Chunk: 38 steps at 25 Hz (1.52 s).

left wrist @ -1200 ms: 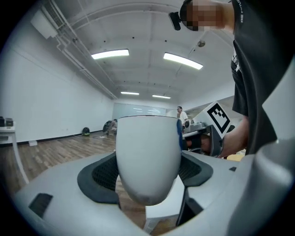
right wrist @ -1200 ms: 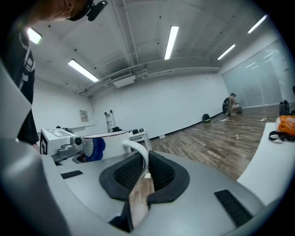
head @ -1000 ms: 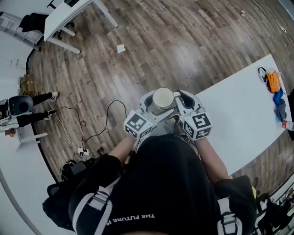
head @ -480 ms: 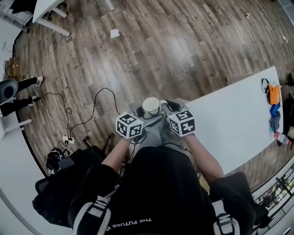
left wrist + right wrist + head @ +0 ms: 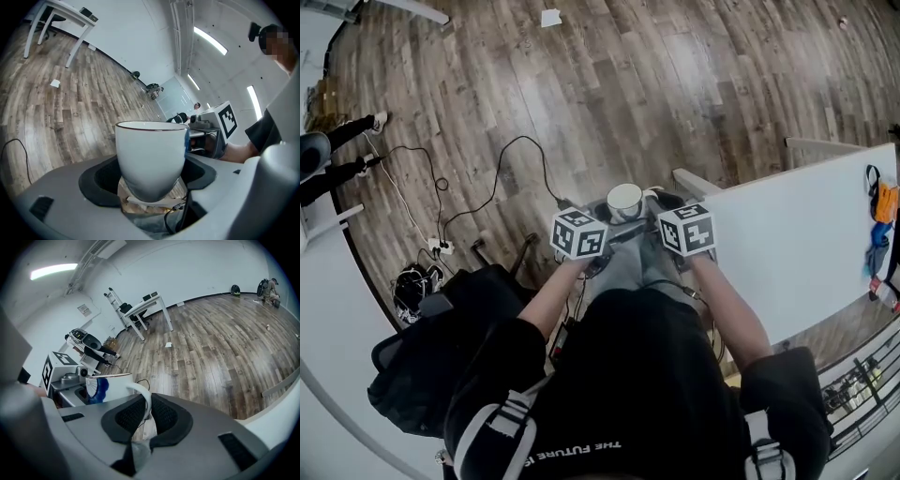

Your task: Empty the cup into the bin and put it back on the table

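Cup (image 5: 624, 201), white and upright, hangs over the wooden floor (image 5: 609, 84) just beside the corner of the white table (image 5: 797, 253), with the left gripper (image 5: 151, 185) clasping its rounded body between wide-set jaws and the right gripper (image 5: 144, 414) pinching its handle (image 5: 144, 397) between nearly closed jaws.

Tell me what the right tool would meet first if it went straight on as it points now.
The right tool grips the cup by its handle. Beyond that, the way looks free down to the wooden floor, though depth is unclear.
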Each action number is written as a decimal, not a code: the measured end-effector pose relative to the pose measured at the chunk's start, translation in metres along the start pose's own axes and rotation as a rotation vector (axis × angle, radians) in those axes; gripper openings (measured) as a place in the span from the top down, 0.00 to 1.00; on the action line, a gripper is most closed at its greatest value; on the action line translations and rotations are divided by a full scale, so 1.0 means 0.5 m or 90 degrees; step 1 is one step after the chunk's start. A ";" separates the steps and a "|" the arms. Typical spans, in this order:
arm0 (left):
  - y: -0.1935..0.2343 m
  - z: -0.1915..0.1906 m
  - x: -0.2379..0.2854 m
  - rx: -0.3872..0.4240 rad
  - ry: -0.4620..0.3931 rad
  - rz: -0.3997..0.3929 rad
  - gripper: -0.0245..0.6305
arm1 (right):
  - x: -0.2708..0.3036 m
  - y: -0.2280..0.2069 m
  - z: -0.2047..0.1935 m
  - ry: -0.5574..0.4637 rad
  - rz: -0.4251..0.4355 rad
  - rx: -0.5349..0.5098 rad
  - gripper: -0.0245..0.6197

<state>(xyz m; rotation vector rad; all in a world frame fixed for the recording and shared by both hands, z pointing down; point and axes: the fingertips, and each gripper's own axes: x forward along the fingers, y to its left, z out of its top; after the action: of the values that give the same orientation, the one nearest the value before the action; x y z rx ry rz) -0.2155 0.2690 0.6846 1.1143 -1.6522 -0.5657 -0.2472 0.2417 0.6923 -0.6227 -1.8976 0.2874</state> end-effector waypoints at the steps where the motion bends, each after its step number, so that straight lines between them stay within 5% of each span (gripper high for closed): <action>1: 0.000 -0.001 0.002 -0.001 0.002 -0.002 0.36 | 0.000 -0.002 -0.002 0.002 -0.001 -0.001 0.89; 13: 0.001 -0.001 0.017 -0.008 0.012 -0.002 0.36 | 0.001 -0.018 -0.004 0.001 -0.002 0.009 0.89; 18: -0.002 0.015 0.012 0.026 0.007 0.007 0.36 | -0.005 -0.015 0.013 -0.025 -0.002 -0.005 0.89; 21: -0.022 0.054 -0.007 0.098 -0.025 0.023 0.36 | -0.035 0.002 0.062 -0.106 -0.008 -0.059 0.89; 26: -0.131 0.177 -0.053 0.327 -0.134 0.046 0.36 | -0.174 0.042 0.188 -0.335 -0.035 -0.169 0.89; 30: -0.231 0.258 -0.086 0.474 -0.192 0.059 0.36 | -0.289 0.072 0.261 -0.456 -0.071 -0.222 0.89; 38: -0.352 0.293 -0.018 0.562 -0.163 -0.004 0.36 | -0.433 0.012 0.263 -0.538 -0.173 -0.201 0.89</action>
<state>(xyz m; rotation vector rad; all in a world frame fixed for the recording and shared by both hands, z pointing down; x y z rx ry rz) -0.2799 0.1739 0.4860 1.7143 -2.2015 0.0659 -0.3012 0.1403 0.4664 -0.4677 -2.8490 0.0666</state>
